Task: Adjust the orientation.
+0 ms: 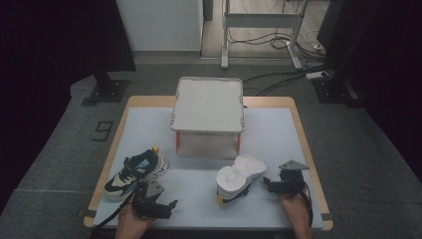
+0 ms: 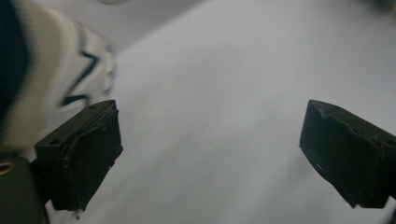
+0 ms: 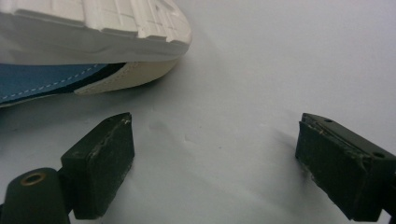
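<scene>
Left gripper (image 1: 166,206) lower left, jaws apart, empty; right gripper (image 1: 271,185) lower right, likewise, beside overturned white-soled sneaker (image 1: 239,178).

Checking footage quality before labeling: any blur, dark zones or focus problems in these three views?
High view: dark at the sides, table evenly lit, box and both shoes readable. Left gripper view: soft throughout, the left shoe smeared beside the jaws, left gripper open. Right gripper view: sharper, tread on the right shoe clear, soft shadow under it, right gripper open.
</scene>
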A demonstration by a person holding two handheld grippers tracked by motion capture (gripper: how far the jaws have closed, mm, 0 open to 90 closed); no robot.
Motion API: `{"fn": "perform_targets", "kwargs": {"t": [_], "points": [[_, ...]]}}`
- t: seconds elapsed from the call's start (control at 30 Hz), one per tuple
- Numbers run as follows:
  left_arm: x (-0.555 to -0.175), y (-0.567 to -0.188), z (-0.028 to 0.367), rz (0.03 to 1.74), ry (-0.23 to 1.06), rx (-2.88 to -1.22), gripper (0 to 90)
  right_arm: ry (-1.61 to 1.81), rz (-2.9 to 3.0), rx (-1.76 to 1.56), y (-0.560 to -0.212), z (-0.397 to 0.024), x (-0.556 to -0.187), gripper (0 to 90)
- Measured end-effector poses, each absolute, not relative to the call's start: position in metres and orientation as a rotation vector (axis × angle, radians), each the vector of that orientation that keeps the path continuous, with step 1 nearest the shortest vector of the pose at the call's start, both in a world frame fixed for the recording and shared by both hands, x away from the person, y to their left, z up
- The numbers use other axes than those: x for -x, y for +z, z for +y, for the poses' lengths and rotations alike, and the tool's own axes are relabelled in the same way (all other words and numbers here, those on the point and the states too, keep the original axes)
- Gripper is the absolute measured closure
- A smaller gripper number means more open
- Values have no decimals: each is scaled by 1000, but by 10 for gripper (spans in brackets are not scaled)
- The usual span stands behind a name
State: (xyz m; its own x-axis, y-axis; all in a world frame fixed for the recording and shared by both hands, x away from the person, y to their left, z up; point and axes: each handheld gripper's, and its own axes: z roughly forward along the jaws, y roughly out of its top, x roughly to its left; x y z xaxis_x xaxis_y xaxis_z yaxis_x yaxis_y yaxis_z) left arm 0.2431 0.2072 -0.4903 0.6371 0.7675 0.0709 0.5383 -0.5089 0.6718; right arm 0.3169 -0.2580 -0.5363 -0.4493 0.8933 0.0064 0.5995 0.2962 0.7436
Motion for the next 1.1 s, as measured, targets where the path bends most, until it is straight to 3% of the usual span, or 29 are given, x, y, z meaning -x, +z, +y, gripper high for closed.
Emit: {"fn": "perform_targets", "kwargs": {"t": [0.13,0.33,0.43,0.53,1.1], "points": [[-234,-472,232,1071,540,-2171,0,967,2159,-1333,-536,-258,-317,109],[-232,-462,288,1150,448,-1988,8,967,2159,-1333,-536,-258,-317,109],[-230,-463,317,1221,533,-1921,0,967,2159,-1333,-536,-258,-317,109],[-228,-468,333,1301,538,-1905,0,967,2159,-1333,-536,-258,-317,109],[-244,-512,359,1543,539,-1878,0,967,2159,-1333,-536,-258,-317,109]]}}
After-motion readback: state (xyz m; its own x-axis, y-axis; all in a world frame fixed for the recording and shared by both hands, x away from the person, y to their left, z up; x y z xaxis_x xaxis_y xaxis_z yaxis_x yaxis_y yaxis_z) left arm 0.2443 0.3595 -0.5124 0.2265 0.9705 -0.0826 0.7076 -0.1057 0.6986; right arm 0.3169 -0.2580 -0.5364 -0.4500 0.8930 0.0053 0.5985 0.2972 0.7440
